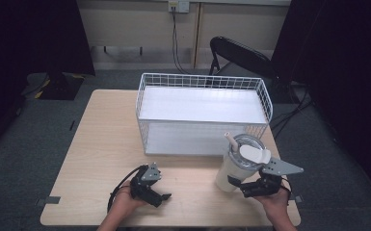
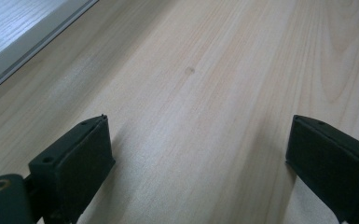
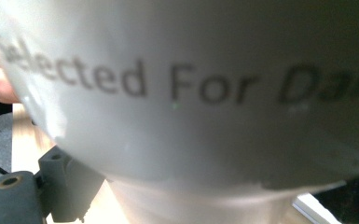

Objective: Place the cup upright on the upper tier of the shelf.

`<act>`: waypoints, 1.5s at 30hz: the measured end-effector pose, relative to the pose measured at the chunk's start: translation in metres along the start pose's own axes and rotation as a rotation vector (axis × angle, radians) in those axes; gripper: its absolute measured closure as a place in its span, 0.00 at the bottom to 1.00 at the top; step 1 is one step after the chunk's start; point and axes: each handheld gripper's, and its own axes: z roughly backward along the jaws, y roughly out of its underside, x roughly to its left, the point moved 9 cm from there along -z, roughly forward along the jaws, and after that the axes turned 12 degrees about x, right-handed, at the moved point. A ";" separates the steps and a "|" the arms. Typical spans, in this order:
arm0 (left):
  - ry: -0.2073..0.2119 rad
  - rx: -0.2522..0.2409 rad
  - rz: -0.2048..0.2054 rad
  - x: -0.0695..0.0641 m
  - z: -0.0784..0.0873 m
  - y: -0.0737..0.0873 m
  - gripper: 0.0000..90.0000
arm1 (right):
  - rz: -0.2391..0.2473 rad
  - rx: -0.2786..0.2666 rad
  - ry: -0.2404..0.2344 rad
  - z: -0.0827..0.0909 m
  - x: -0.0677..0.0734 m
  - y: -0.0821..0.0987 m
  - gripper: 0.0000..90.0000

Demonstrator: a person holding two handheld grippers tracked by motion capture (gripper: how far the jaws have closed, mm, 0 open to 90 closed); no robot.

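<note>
Low in the frame's left half, the left gripper (image 1: pixel 155 192) sits in a hand on the wooden table (image 1: pixel 101 144), its jaws spread wide over bare wood with nothing between them in the left gripper view. Centre frame, a white wire basket (image 1: pixel 202 113) stands on the table's far part. At lower right, the right gripper (image 1: pixel 250 189) meets a white tumbler (image 1: pixel 236 166) with a lid and straw; its jaws flank the cup's narrow base and seem closed on it, though the close view is blurred. Printed lettering (image 3: pixel 121 79) on the cup reads "Selected For".
</note>
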 end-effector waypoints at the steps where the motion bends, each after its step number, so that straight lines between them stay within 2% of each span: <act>1: 0.000 0.000 0.000 0.000 0.000 0.000 0.07 | -0.003 -0.005 -0.002 0.001 -0.001 -0.001 0.10; 4: 0.000 0.000 0.000 0.000 0.000 0.000 0.07 | -0.004 -0.016 -0.003 0.004 -0.005 -0.008 0.10; 14: 0.000 0.000 0.000 0.000 0.000 0.000 0.07 | 0.005 0.023 -0.006 0.012 -0.015 -0.029 0.10; 20: 0.000 -0.001 0.001 0.000 0.000 0.000 0.07 | 0.009 0.022 -0.015 0.018 -0.019 -0.044 0.10; 29: 0.000 -0.001 0.001 0.000 0.000 0.000 0.07 | 0.029 0.044 -0.030 0.019 -0.021 -0.064 0.10; 41: 0.000 0.000 0.000 0.000 0.000 0.000 0.07 | 0.010 0.043 -0.057 0.020 -0.023 -0.083 0.10; 45: 0.000 0.000 0.000 0.000 0.000 0.000 0.07 | 0.023 0.056 -0.058 0.021 -0.024 -0.089 0.10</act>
